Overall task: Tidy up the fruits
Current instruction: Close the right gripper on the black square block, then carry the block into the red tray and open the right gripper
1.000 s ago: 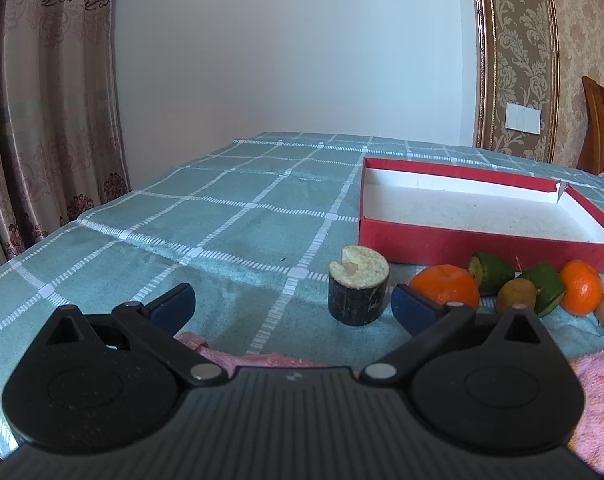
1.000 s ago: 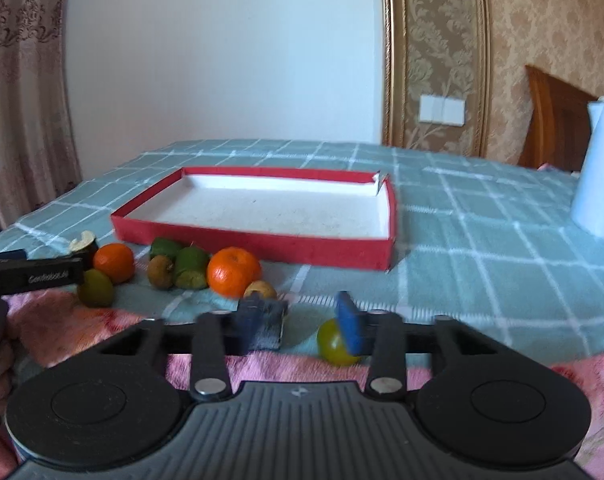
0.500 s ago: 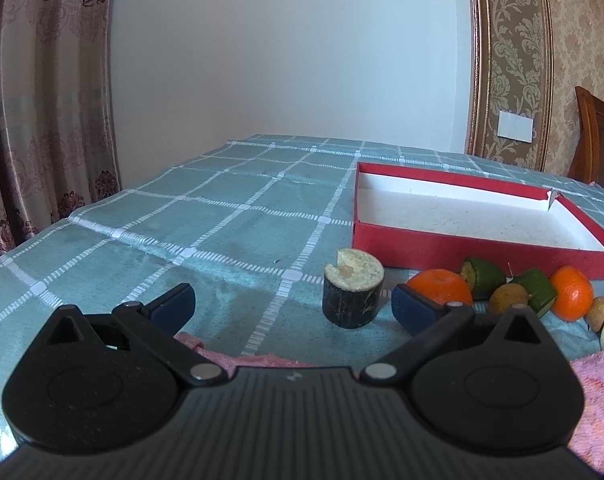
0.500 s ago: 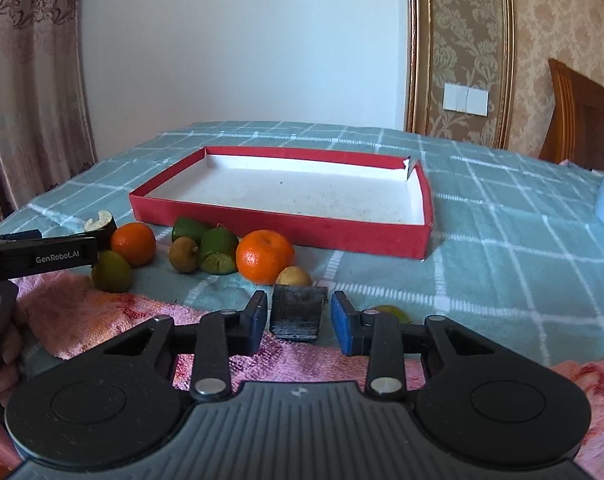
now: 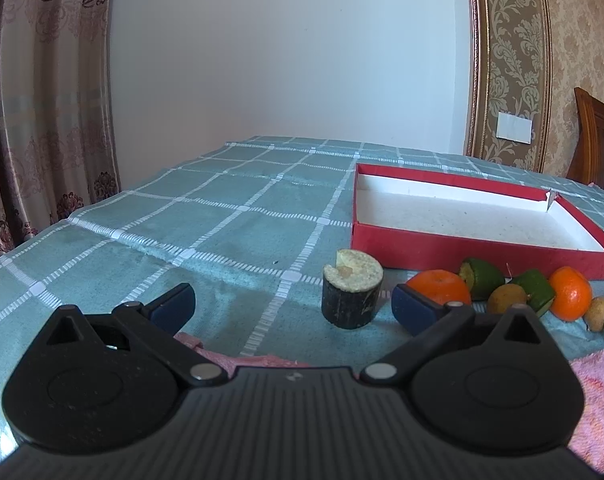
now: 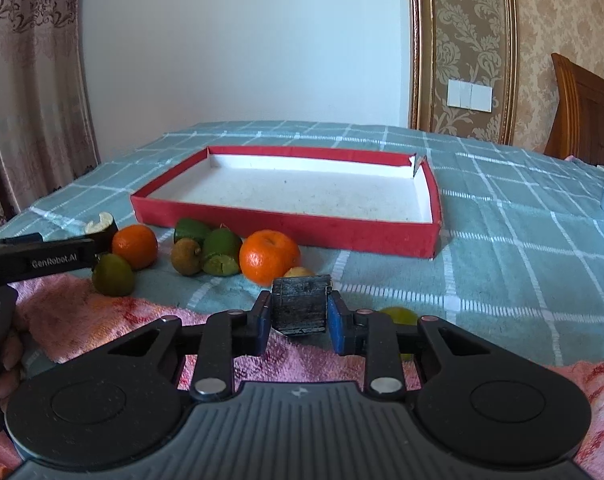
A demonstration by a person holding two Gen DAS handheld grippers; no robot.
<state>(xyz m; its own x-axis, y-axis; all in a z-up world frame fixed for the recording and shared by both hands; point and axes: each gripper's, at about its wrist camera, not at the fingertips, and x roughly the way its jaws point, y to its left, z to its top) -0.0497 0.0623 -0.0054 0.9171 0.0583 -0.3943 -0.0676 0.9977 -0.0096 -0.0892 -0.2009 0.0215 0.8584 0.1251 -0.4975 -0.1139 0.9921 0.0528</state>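
The right gripper [image 6: 297,314] has just closed its blue pads onto a dark, short cane-like cylinder [image 6: 300,305], presumably bound for the empty red shallow cardboard box [image 6: 433,216] beyond, while the left gripper [image 5: 291,304] waits spread wide.

L gripper [image 5: 291,306]: fingers spread wide, nothing between them, short of the red tray [image 5: 462,246] | R gripper [image 6: 297,314]: fingers just closed onto a dark cut chunk [image 6: 299,304], pads pressing both sides, near side of the tray | hand [image 6: 5,364] grips L handle
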